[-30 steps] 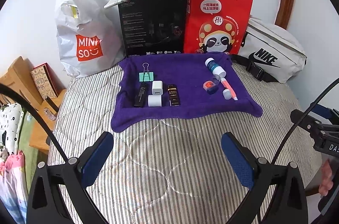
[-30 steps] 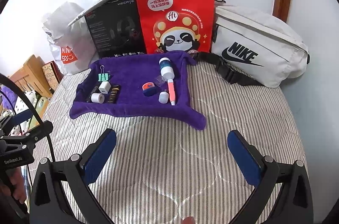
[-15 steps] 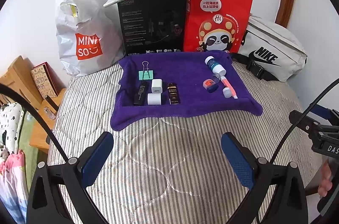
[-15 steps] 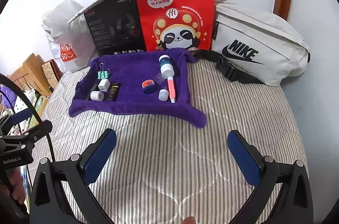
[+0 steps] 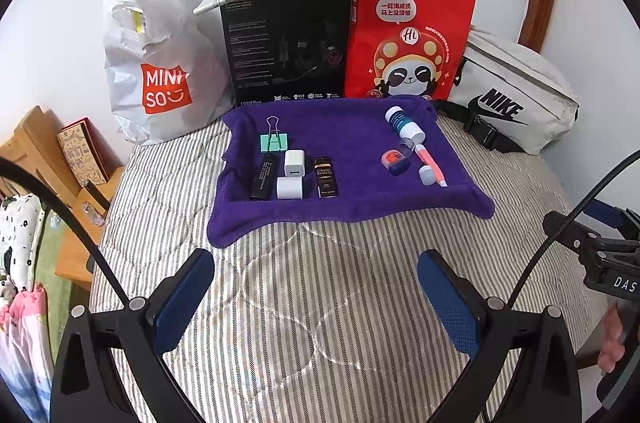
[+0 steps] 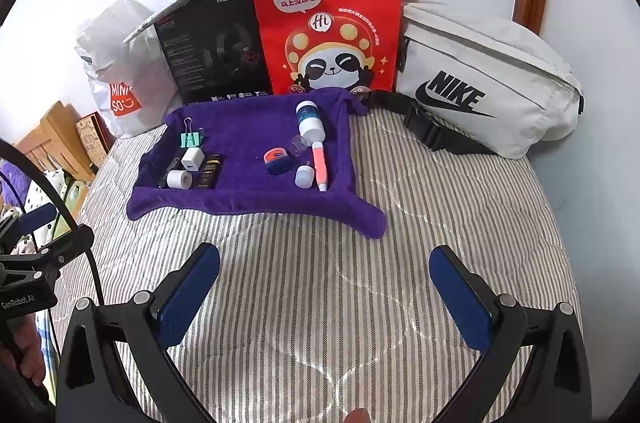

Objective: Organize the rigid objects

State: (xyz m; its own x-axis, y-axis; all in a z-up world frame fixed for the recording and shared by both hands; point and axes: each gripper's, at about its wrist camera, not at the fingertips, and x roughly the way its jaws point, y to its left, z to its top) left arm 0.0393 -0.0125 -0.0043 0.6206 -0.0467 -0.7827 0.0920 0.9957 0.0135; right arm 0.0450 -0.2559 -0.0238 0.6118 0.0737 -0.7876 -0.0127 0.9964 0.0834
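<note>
A purple towel [image 5: 352,143] [image 6: 244,135] lies on the striped bed with two groups of small objects. On its left: a green binder clip [image 5: 273,141], two white charger cubes [image 5: 294,163], a black stick [image 5: 264,176] and a dark box [image 5: 325,176]. On its right: a white and blue bottle [image 6: 309,119], a pink pen [image 6: 320,165], a white cap [image 6: 304,176] and an orange-topped blue tub [image 6: 277,160]. My left gripper [image 5: 316,287] and my right gripper [image 6: 325,287] both hang open over the bare quilt, well short of the towel.
Against the wall stand a white Miniso bag [image 5: 156,71], a black box [image 5: 288,43], a red paper bag [image 5: 408,35] and a white Nike pouch [image 6: 480,79]. Wooden furniture [image 5: 36,151] sits off the bed's left edge.
Both views have shifted slightly; the towel and its objects sit a touch higher in frame. Nothing on the towel has moved and both grippers stay open.
</note>
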